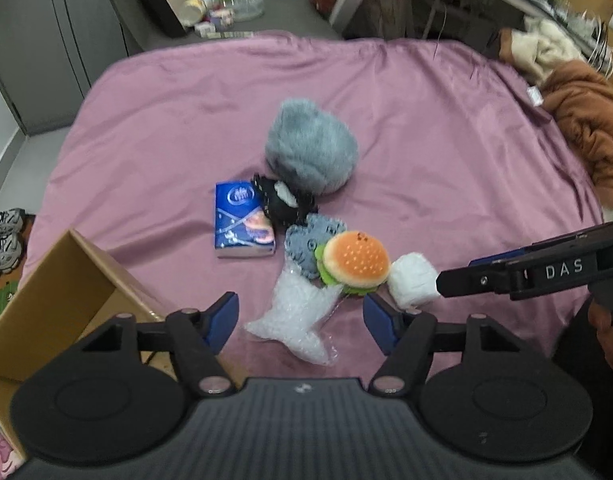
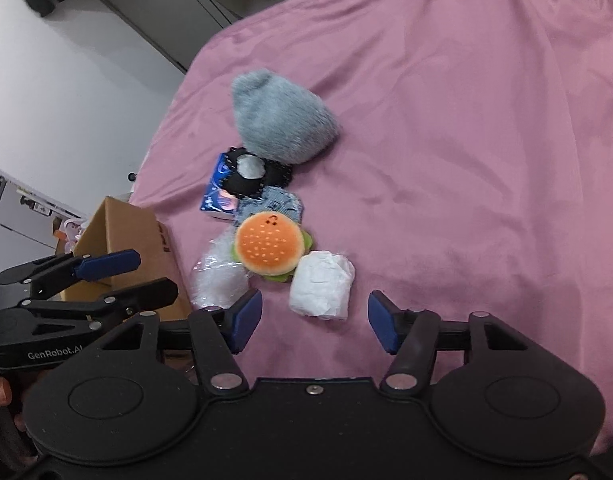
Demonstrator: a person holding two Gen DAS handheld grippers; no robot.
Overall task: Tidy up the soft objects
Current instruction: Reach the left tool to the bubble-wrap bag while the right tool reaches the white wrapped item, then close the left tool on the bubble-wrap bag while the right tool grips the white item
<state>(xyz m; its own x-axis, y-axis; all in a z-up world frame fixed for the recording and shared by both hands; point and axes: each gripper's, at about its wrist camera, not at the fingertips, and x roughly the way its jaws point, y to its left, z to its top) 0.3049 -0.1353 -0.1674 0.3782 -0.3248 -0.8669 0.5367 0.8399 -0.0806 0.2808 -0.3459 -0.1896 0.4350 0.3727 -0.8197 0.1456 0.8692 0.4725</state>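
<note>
So both tools are spread and holding nothing. Left tool (image 1: 301, 322) hangs over the clear bubble-wrap bag (image 1: 296, 322), blue pads on either side of it and not touching; from its own camera I'd say that's its pick. Right tool (image 2: 315, 322) is lined up the same way on the white wrapped bundle (image 2: 321, 285), with a gap at both pads.

Targets sit in one tight cluster mid-bed on the pink sheet (image 1: 426, 128). Working outward:
- burger plush (image 1: 355, 261) is wedged between bag and bundle, touching both and overlapping the bag's top edge
- grey knit piece (image 1: 311, 242) sits under the burger's far side
- black stitched pad (image 1: 283, 201) lies partly on the blue tissue pack (image 1: 242, 222)
- big grey furry plush (image 1: 311, 147) is at the far end

Cardboard box (image 1: 62, 292) stands open at the left bed edge, just beside the left tool. Likely the drop point, which explains why the pile is close to it.

Obstructions:
- burger crowds the inner pad of each tool, so closing may drag it along
- the tools are close side by side, with the right one's fingers reaching in just beside the bundle in the left view

Brown blanket (image 1: 582, 120) at the far right and floor clutter are well clear.
</note>
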